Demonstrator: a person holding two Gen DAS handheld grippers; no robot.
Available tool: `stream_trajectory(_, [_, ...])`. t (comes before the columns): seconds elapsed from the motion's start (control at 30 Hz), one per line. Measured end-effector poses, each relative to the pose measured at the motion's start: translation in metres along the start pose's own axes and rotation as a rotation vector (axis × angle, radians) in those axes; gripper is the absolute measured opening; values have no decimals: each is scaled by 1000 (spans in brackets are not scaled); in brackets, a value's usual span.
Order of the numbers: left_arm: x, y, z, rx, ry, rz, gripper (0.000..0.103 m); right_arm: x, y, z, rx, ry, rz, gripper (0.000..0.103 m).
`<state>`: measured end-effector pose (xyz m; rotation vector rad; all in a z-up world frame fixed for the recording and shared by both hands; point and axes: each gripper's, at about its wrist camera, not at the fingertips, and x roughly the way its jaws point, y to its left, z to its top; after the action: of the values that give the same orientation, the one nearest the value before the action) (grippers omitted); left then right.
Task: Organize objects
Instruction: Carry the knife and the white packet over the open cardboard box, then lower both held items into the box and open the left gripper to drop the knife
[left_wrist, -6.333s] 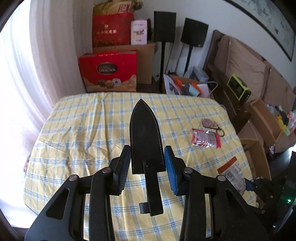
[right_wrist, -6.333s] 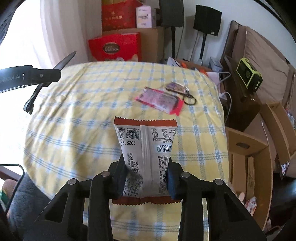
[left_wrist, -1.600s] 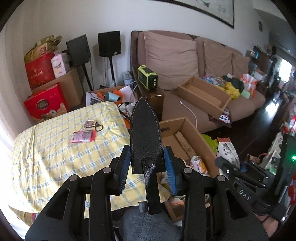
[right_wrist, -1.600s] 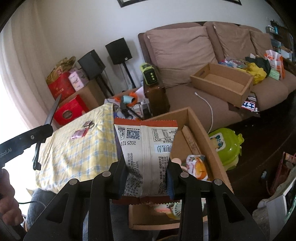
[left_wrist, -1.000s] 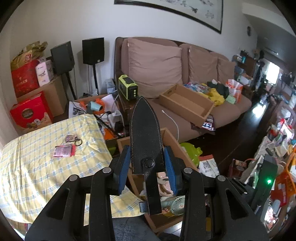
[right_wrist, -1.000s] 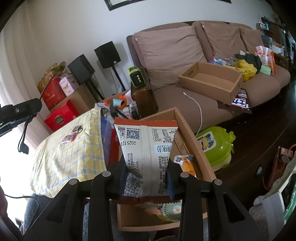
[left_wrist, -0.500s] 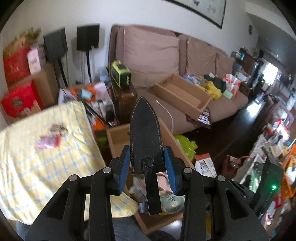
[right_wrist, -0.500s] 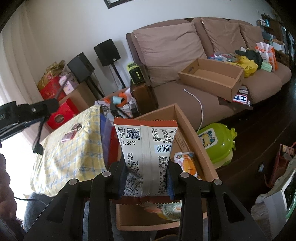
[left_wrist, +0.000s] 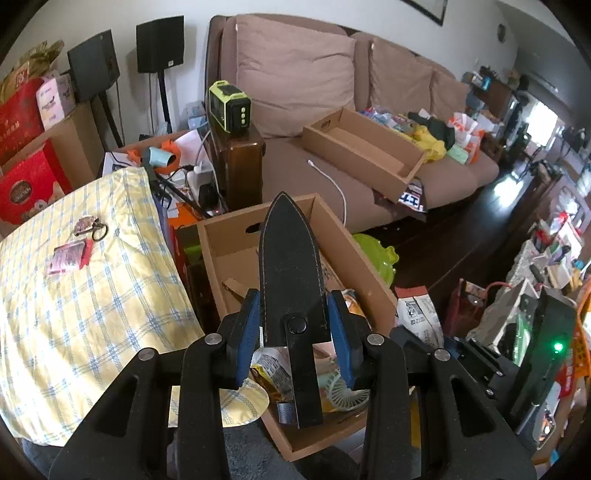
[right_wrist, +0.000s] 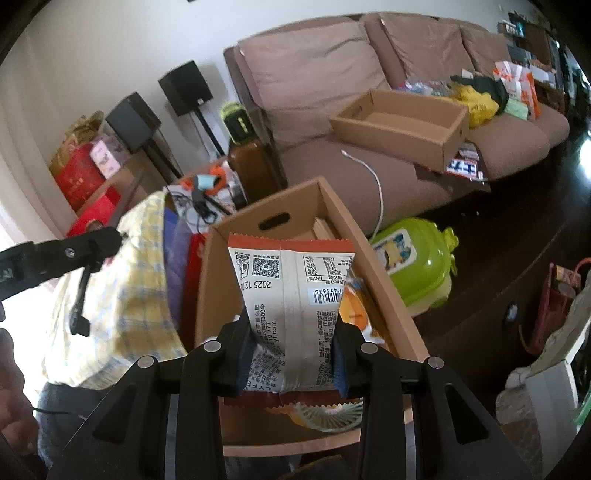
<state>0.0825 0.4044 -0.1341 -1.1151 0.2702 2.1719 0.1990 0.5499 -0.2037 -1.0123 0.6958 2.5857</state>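
My left gripper (left_wrist: 293, 339) is shut on a black leather knife sheath (left_wrist: 290, 273), held above an open cardboard box (left_wrist: 218, 243) on the floor beside the table. My right gripper (right_wrist: 293, 350) is shut on a white snack packet with orange ends (right_wrist: 291, 291), held over the same box (right_wrist: 384, 291). The box holds several snack packets and a small fan (left_wrist: 347, 387). The right gripper with its packet shows at the right of the left wrist view (left_wrist: 421, 314). The left gripper shows at the left of the right wrist view (right_wrist: 70, 254).
The table with a yellow checked cloth (left_wrist: 74, 295) carries a pink packet (left_wrist: 68, 254) and a keyring (left_wrist: 88, 225). A brown sofa (left_wrist: 295, 74) holds an empty cardboard tray (left_wrist: 362, 147). A green plastic toy case (right_wrist: 417, 266) lies right of the box. Speakers and red boxes stand behind.
Both grippers have swung from over the table to above the floor box and tipped down toward it. Both still hold their objects.
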Motion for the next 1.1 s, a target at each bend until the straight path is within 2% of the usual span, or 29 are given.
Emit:
stream_trajectory(0.17, [15, -4, -3, -1, 39, -9, 34, 7, -7, -4, 14, 14, 2, 34])
stream_trajectory(0.4, [35, -16, -10, -6, 114, -82, 34, 23, -16, -12, 35, 56, -10, 34])
stream_trajectory(0.63, [66, -20, -27, -15, 203, -77, 34, 29, -19, -15, 44, 74, -19, 35])
stream_trajectory(0.87, [83, -30, -38, 2, 241, -75, 35, 32, -18, -17, 41, 83, -19, 35])
stream_trajectory(1.1, [86, -28, -40, -16, 246, -62, 35, 35, -22, -18, 50, 100, -28, 35])
